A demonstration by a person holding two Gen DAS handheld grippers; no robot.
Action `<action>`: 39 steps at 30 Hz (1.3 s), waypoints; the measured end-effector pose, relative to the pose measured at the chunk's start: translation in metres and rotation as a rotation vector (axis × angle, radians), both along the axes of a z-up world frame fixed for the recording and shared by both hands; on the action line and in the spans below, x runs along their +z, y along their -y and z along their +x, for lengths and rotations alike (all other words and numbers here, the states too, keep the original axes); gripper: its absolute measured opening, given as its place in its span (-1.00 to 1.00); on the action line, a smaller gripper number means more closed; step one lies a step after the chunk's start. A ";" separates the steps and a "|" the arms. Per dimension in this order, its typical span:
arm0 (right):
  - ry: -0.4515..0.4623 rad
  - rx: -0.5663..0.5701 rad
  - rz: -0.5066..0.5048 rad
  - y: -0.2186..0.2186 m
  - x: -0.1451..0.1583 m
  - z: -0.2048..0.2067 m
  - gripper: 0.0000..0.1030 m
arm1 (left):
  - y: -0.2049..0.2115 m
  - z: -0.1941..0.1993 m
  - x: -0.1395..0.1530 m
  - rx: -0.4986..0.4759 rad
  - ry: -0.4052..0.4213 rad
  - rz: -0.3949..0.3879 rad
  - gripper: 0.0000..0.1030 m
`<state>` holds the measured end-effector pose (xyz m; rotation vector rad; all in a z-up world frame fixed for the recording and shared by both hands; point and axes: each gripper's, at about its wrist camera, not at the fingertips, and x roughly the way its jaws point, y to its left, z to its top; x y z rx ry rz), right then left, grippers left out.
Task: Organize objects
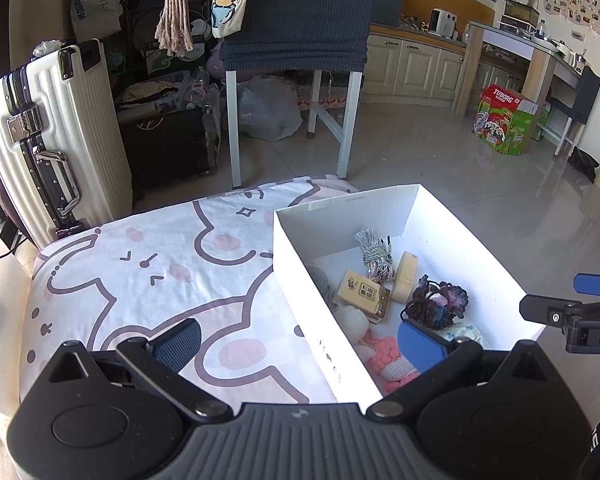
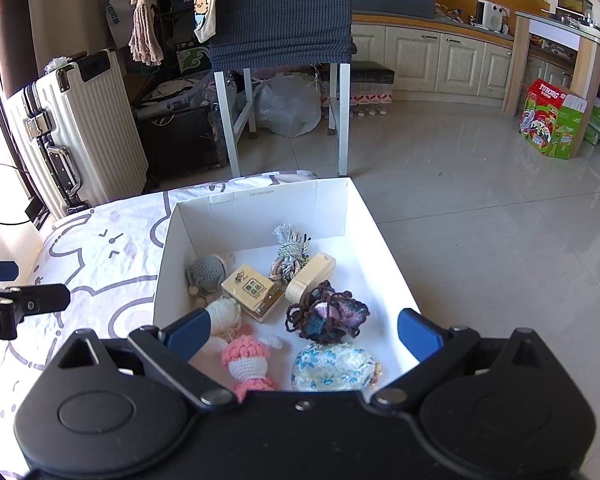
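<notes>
In the white box [image 2: 256, 208] lie 8 items, both grippers [image 1: 300, 342] [image 2: 302, 330] spread apart, empty.

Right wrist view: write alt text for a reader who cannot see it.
The open right gripper hovers empty over a white box on a patterned cloth. Inside lie a pink crochet doll, a floral pouch, a dark yarn bundle and a small wooden box.

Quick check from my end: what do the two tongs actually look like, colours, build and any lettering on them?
Both match. The left tongs and right tongs have a matte black ribbed body, rounded housings with disc-shaped caps, black link arms on silver pivots, and blue textured finger pads. White lettering, only partly legible, shows on the side of each. No cables or sleeves visible.
</notes>
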<state>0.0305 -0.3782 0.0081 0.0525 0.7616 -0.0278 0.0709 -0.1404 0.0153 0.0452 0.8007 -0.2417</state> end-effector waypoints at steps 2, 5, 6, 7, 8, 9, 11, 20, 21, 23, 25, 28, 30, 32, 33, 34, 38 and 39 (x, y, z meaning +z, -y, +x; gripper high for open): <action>0.000 0.000 0.000 0.000 0.000 0.000 0.96 | 0.000 0.000 -0.001 -0.003 -0.001 0.000 1.00; 0.000 -0.001 0.000 0.000 0.000 0.000 0.96 | 0.000 -0.001 -0.002 -0.005 -0.002 0.001 1.00; -0.001 -0.001 0.000 0.000 0.000 0.000 0.96 | 0.000 -0.001 -0.002 -0.005 -0.002 0.001 1.00; -0.001 -0.001 0.000 0.000 0.000 0.000 0.96 | 0.001 -0.001 -0.002 -0.006 -0.003 0.002 1.00; -0.001 0.000 0.000 -0.001 -0.001 0.000 0.96 | 0.001 -0.001 -0.003 -0.007 -0.003 0.002 1.00; -0.002 0.001 0.000 -0.002 -0.001 0.000 0.96 | 0.002 -0.001 -0.003 -0.007 -0.004 0.002 1.00; -0.003 0.001 0.000 -0.002 -0.001 0.000 0.96 | 0.002 -0.002 -0.003 -0.008 -0.005 0.002 1.00; -0.010 0.005 0.001 -0.004 -0.004 0.000 0.96 | 0.002 -0.002 -0.004 -0.008 -0.010 0.001 1.00; -0.010 0.005 0.001 -0.004 -0.004 0.000 0.96 | 0.002 -0.002 -0.004 -0.009 -0.010 0.001 1.00; -0.010 0.004 0.000 -0.005 -0.004 0.000 0.96 | 0.002 -0.002 -0.004 -0.009 -0.011 0.002 1.00; -0.011 0.003 0.001 -0.004 -0.004 0.000 0.96 | 0.002 -0.001 -0.004 -0.010 -0.011 0.002 1.00; -0.012 0.004 0.001 -0.002 -0.004 0.001 0.96 | 0.001 -0.001 -0.004 -0.010 -0.012 0.002 1.00; -0.013 0.004 0.002 -0.002 -0.004 0.001 0.96 | 0.002 -0.001 -0.004 -0.010 -0.012 0.002 1.00; -0.012 0.004 0.001 -0.002 -0.004 0.001 0.96 | 0.002 -0.001 -0.004 -0.010 -0.012 0.002 1.00; -0.012 0.004 0.001 -0.002 -0.004 0.001 0.96 | 0.002 -0.001 -0.004 -0.010 -0.012 0.002 1.00; -0.013 0.004 0.001 -0.002 -0.004 0.001 0.96 | 0.002 -0.001 -0.004 -0.010 -0.012 0.002 1.00; -0.013 0.005 0.002 -0.002 -0.005 0.001 0.96 | 0.002 -0.001 -0.004 -0.010 -0.013 0.001 1.00; -0.013 0.005 0.002 -0.002 -0.004 0.001 0.96 | 0.002 -0.001 -0.004 -0.011 -0.013 0.002 1.00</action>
